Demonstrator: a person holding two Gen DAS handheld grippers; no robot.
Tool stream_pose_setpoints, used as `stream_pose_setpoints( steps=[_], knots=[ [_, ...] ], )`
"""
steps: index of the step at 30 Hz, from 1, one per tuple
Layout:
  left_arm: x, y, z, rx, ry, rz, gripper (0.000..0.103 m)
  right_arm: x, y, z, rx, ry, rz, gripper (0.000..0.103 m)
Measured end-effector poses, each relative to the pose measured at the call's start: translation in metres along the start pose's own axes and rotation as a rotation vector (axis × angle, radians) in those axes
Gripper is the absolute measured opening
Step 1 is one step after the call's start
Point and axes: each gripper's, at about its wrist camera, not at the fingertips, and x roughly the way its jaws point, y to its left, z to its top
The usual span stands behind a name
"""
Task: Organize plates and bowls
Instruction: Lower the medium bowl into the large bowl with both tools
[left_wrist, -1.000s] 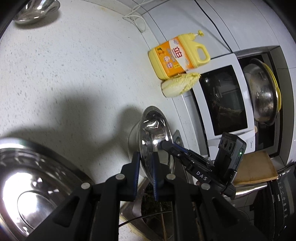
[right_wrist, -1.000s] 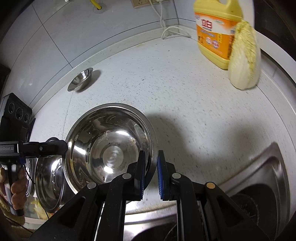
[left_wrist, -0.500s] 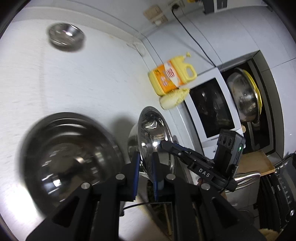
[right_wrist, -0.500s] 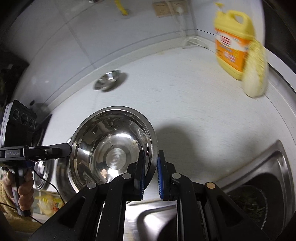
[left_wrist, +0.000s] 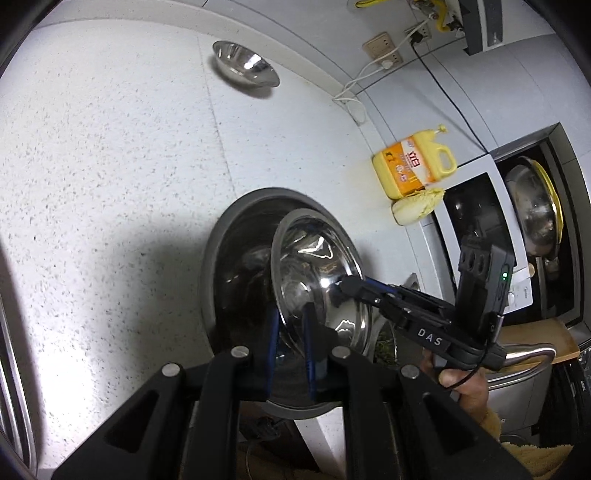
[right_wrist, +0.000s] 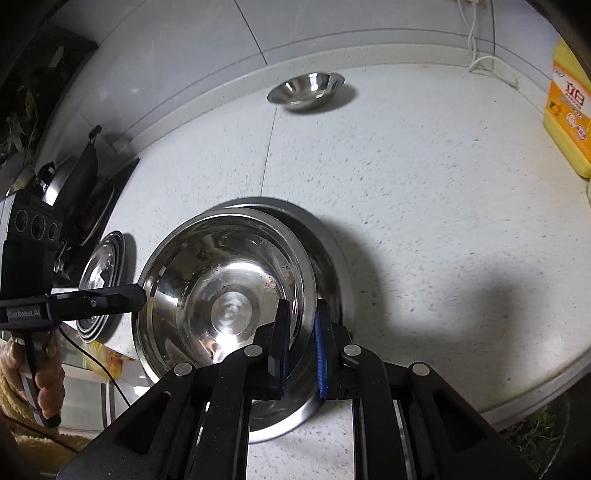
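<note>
Both grippers grip the rim of one medium steel bowl (left_wrist: 317, 280) (right_wrist: 225, 295) from opposite sides. My left gripper (left_wrist: 290, 332) is shut on its near rim, my right gripper (right_wrist: 301, 332) on the opposite rim. The bowl hangs tilted just above or inside a larger steel bowl (left_wrist: 236, 258) (right_wrist: 328, 251) on the white counter; I cannot tell if they touch. The right gripper also shows in the left wrist view (left_wrist: 345, 287); the left one shows in the right wrist view (right_wrist: 140, 295). A small steel bowl (left_wrist: 245, 68) (right_wrist: 306, 88) sits by the back wall.
A stack of steel plates (right_wrist: 101, 284) stands at the left by the stove. A yellow detergent jug (left_wrist: 413, 166) (right_wrist: 569, 122) and a cabbage (left_wrist: 417, 208) stand by the microwave (left_wrist: 484, 236). The sink edge (right_wrist: 535, 417) is at the front right.
Both grippers carried the medium bowl left across the counter, and it now hangs over the larger bowl. The small bowl and plate stack have come into view.
</note>
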Motion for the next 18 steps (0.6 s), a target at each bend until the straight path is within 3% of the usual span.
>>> stream_pose_setpoints(
  steps=[14, 18],
  knots=[
    [0.001, -0.002, -0.004, 0.014, -0.020, 0.069, 0.011, -0.001, 0.005, 0.004, -0.022, 0.001, -0.008, 0.012],
    [0.001, -0.010, -0.006, 0.073, -0.033, 0.145, 0.014, -0.008, 0.004, 0.005, -0.025, -0.022, 0.004, 0.014]
  ],
)
